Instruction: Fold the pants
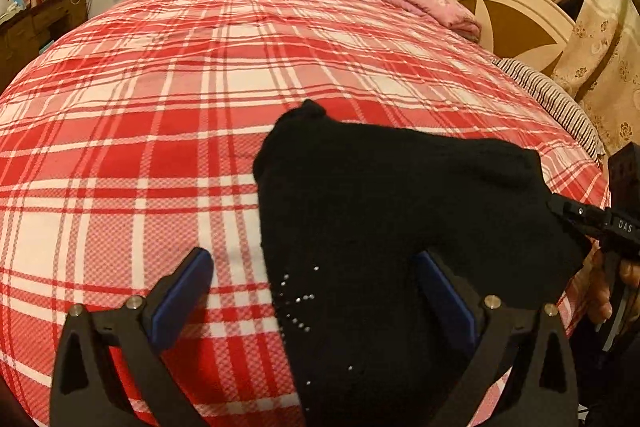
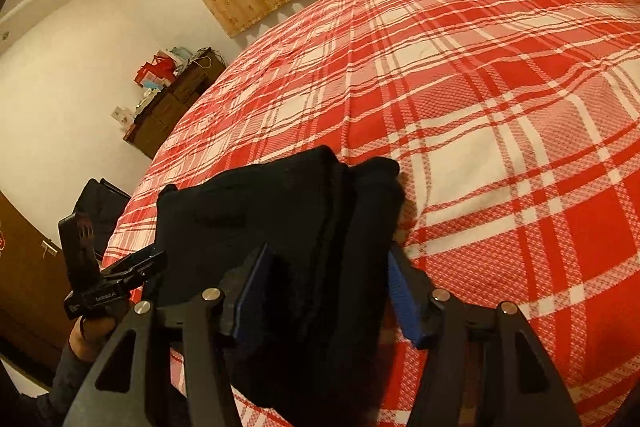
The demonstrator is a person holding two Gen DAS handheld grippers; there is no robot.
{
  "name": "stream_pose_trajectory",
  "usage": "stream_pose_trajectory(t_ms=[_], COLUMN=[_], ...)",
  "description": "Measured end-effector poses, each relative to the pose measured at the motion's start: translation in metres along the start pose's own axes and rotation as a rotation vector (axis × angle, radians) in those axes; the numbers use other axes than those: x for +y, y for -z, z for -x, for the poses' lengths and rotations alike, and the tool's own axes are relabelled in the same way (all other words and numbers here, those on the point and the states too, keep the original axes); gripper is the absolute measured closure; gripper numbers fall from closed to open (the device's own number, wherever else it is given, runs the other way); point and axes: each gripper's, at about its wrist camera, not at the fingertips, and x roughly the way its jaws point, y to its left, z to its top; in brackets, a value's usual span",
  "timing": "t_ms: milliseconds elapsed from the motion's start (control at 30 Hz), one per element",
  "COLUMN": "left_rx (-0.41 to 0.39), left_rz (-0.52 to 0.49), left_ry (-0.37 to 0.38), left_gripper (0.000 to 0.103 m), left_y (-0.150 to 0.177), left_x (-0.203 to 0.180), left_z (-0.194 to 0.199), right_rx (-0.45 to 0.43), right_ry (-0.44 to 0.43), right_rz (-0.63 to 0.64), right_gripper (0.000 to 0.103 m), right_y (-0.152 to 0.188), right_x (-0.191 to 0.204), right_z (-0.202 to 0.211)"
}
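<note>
Black pants (image 1: 400, 195) lie in a folded bundle near the front edge of the bed. A few small shiny studs dot the cloth. My left gripper (image 1: 312, 257) stands open wide over the pants' left edge; its right pad sits against the cloth and its left pad over bare bedspread. In the right wrist view the pants (image 2: 280, 211) fill the gap between the blue pads of my right gripper (image 2: 328, 251), which is shut on the thick fold. That same right gripper (image 1: 560, 211) shows at the bundle's right corner. The left gripper (image 2: 156, 261) shows side-on beside the bundle.
A red and white plaid bedspread (image 1: 160, 147) covers the bed. At the head end are a folded pink blanket (image 1: 432, 7), a striped pillow (image 1: 552, 95) and a cream headboard (image 1: 512, 15). A wooden dresser (image 1: 36, 27) stands along the far wall. A hand (image 1: 600, 291) holds the right gripper.
</note>
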Motion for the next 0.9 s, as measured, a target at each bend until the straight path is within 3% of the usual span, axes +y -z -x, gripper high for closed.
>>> stream_pose_trajectory(t_ms=[233,267,300,333,467,533,667,800,900], left_rx=[-0.003,-0.003,-0.004,-0.006,-0.003,-0.007,-0.035,-0.066,-0.096], left_rz=[-0.009,-0.006,-0.001,0.002,0.009,-0.008,0.030,0.064,0.107], left_ry=[0.019,0.024,0.033,0.043,0.136,0.143,0.180,0.204,0.236], left_gripper=[0.000,0.000,0.000,0.005,0.048,0.056,0.082,0.091,0.092], left_y=[-0.003,-0.004,-0.005,-0.005,-0.004,-0.002,-0.001,-0.002,-0.003], left_x=[-0.003,-0.003,-0.002,-0.002,-0.004,-0.005,0.003,0.012,0.023], left_z=[-0.005,-0.005,-0.005,-0.004,0.002,0.004,0.015,0.028,0.040], right_rx=[-0.011,-0.011,-0.012,-0.011,-0.019,-0.034,-0.063,-0.067,-0.052], right_ry=[-0.004,-0.002,-0.002,-0.009,-0.029,-0.037,-0.063,-0.097,-0.125], right_rz=[0.022,0.026,0.028,0.026,0.047,0.067,0.121,0.187,0.227], right_gripper=[0.045,0.047,0.055,0.063,0.070,0.072,0.073,0.073,0.073], right_y=[0.002,0.002,0.001,0.002,0.002,0.001,-0.005,-0.017,-0.029], right_x=[0.005,0.006,0.007,0.007,0.015,0.023,0.048,0.076,0.094], right_z=[-0.003,-0.004,-0.003,-0.002,0.005,0.010,0.025,0.032,0.028])
